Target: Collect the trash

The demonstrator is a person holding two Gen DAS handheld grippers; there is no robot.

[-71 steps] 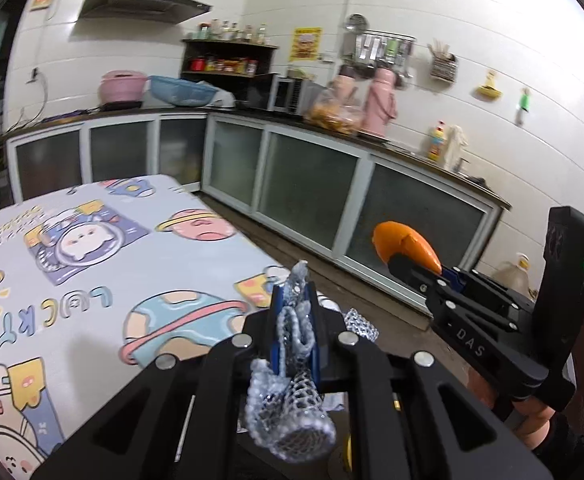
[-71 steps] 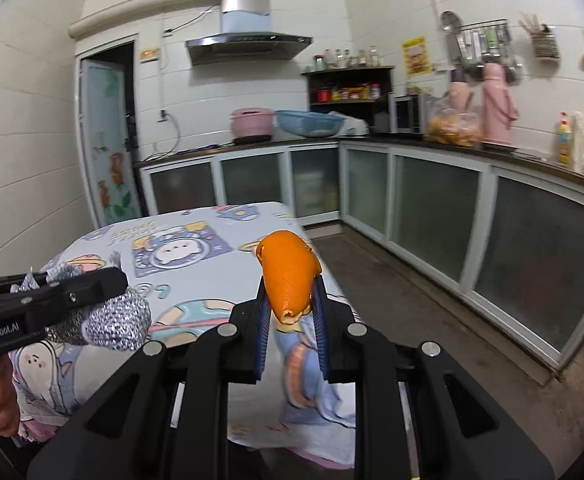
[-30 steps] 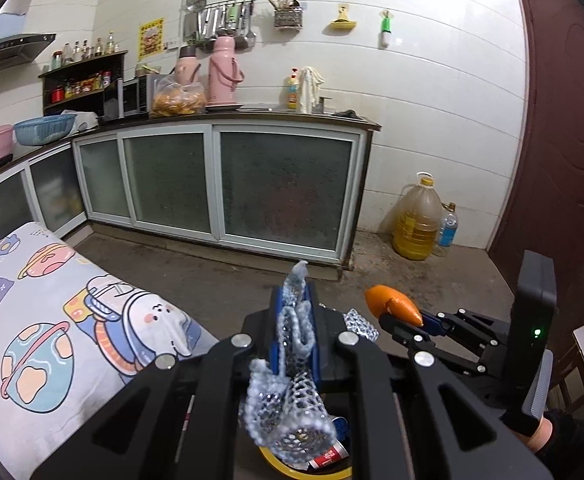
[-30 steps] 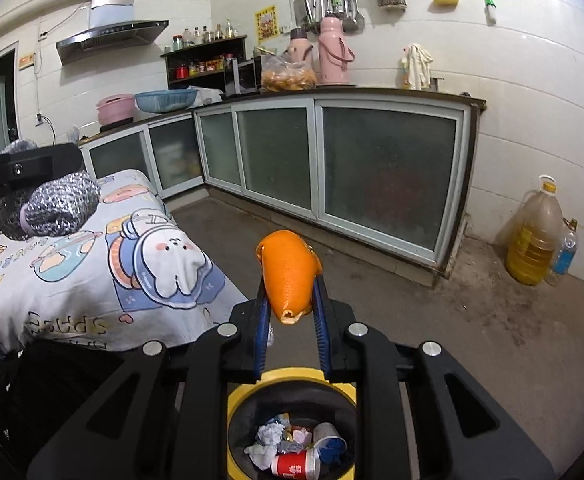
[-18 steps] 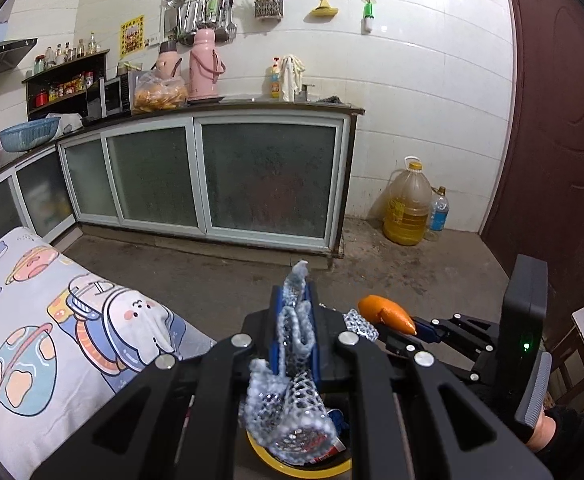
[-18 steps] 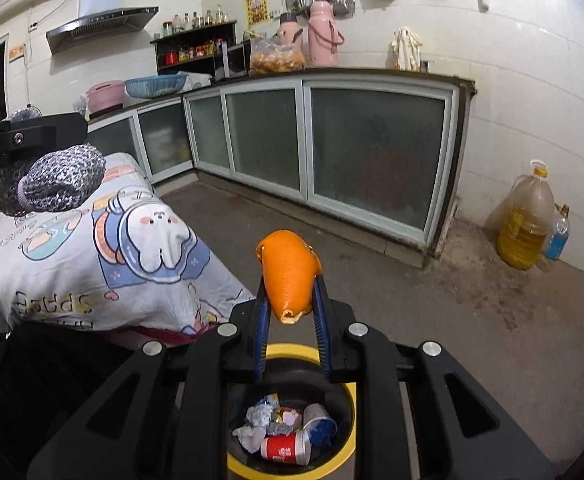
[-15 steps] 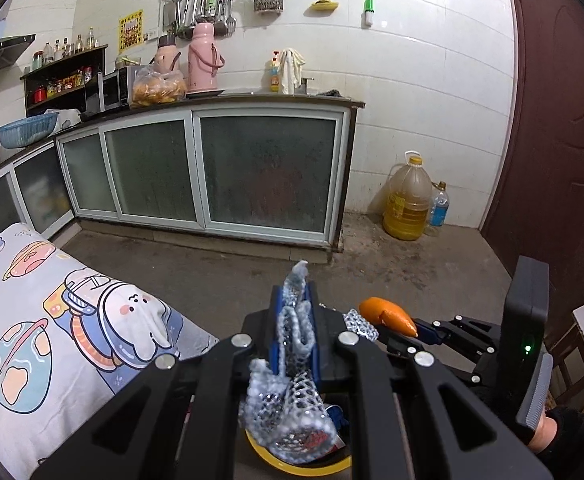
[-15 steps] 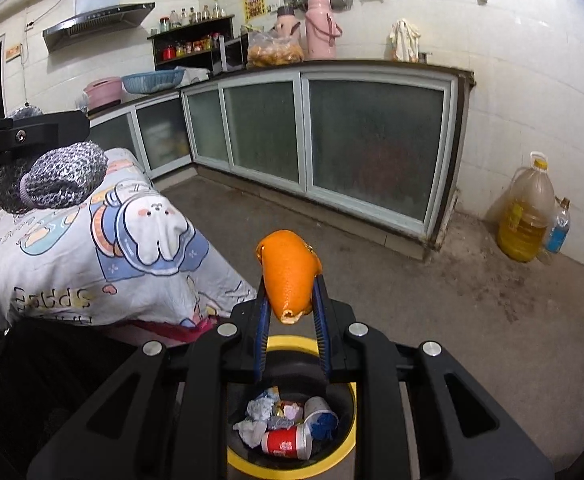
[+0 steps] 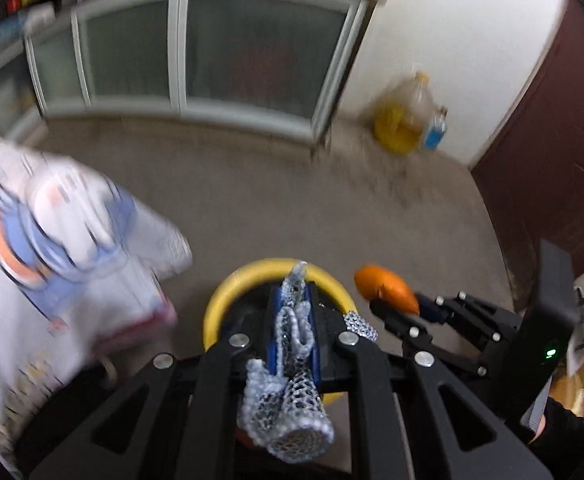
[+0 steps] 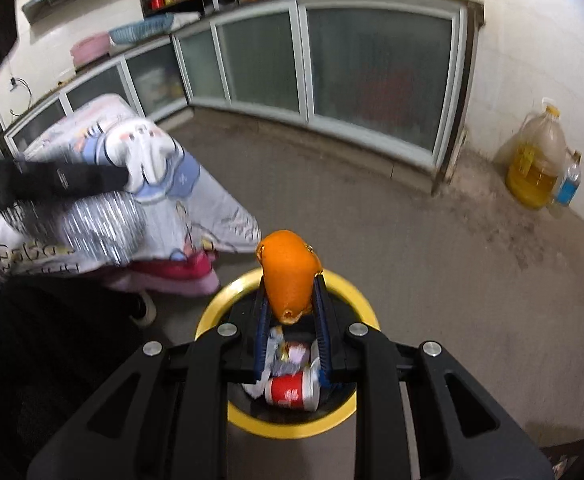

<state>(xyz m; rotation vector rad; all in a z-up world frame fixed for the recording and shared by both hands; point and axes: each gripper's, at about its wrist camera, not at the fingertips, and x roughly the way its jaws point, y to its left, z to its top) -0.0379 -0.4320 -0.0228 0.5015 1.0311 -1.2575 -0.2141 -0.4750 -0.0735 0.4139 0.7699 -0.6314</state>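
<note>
Two hand-held grippers hang over a yellow-rimmed trash bin (image 10: 362,306) on the grey floor (image 10: 432,248). Left hand-held gripper (image 9: 293,308) is clamped nearly shut on a crumpled silver mesh wrapper (image 9: 292,380), which runs between the blue pads (image 9: 269,328) and spills out toward the camera; its tip sits above the bin (image 9: 227,292) opening. Right hand-held gripper (image 10: 290,296) is narrowly closed on an orange peel (image 10: 287,276), held above the bin's near rim. Inside the bin: a red can (image 10: 292,392) and crumpled wrappers (image 10: 275,344). In the left view the right hand-held gripper (image 9: 388,300) shows to the right of the bin with the peel (image 9: 386,288) at its tip; image blurred. In the right view the left hand-held gripper (image 10: 51,180) shows at left with the wrapper (image 10: 91,228) hanging under it, also blurred. Cartoon-print cloth (image 10: 163,168) drapes over the desk beside the bin. Oil jug (image 10: 536,164) and small bottle (image 10: 568,184) stand by the wall, near the glass-front cabinets (image 10: 372,76).
</note>
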